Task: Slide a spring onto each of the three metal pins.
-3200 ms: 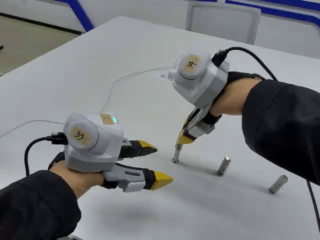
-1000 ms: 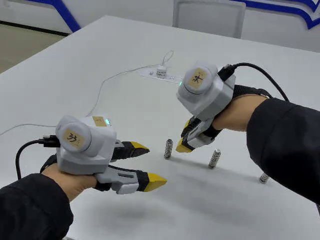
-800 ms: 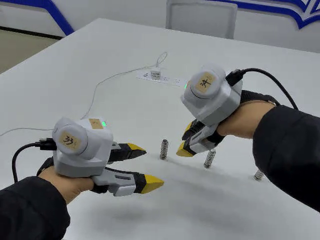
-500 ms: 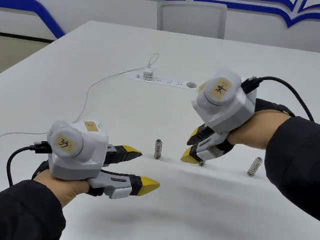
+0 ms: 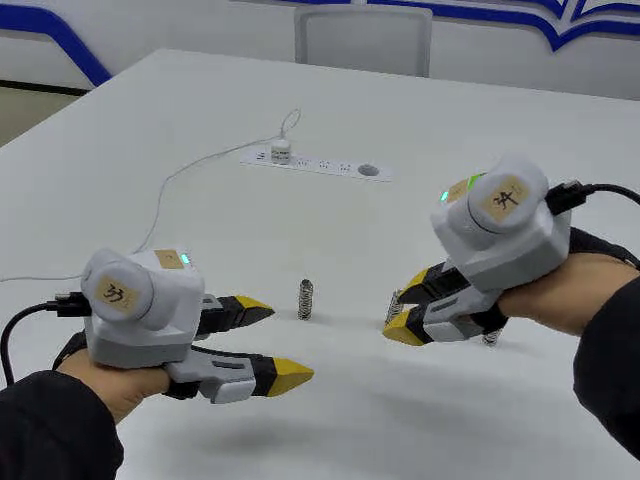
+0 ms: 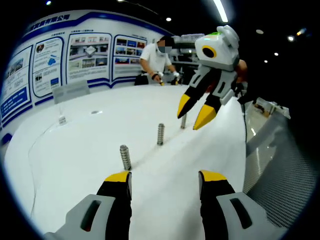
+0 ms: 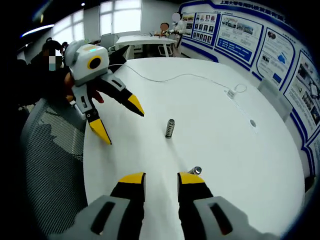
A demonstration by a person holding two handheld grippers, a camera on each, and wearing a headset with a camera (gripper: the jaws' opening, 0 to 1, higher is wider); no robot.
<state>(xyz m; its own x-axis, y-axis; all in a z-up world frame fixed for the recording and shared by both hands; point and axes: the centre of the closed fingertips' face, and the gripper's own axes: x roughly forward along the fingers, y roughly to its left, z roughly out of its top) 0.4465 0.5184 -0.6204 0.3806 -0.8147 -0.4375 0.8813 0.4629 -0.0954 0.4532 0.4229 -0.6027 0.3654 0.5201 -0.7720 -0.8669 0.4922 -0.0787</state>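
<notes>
On the white table point(image 5: 480, 130), upright in a row across its middle and well apart from one another: a left spring point(image 5: 306, 298), a middle spring point(image 5: 394, 304) and a right spring point(image 5: 490, 338), with a metal tip visible at the top of the middle one in the right gripper view. Low at the near left, clear of all three: the left gripper point(image 5: 283, 342), yellow-tipped, spread wide with nothing between the jaws. Just in front of the middle spring and half hiding the right one: the right gripper point(image 5: 408, 308), parted by a narrower gap and likewise gripping nothing. In the right gripper view, that middle spring just beside one jaw tip, not between the two. Bare tabletop between the grippers and on toward the far edge, with a power strip point(image 5: 315, 163) lying flat partway there. Beyond the far edge, a chair back point(image 5: 362, 38). In the right gripper view, the table's near edge close under the left gripper's body
</notes>
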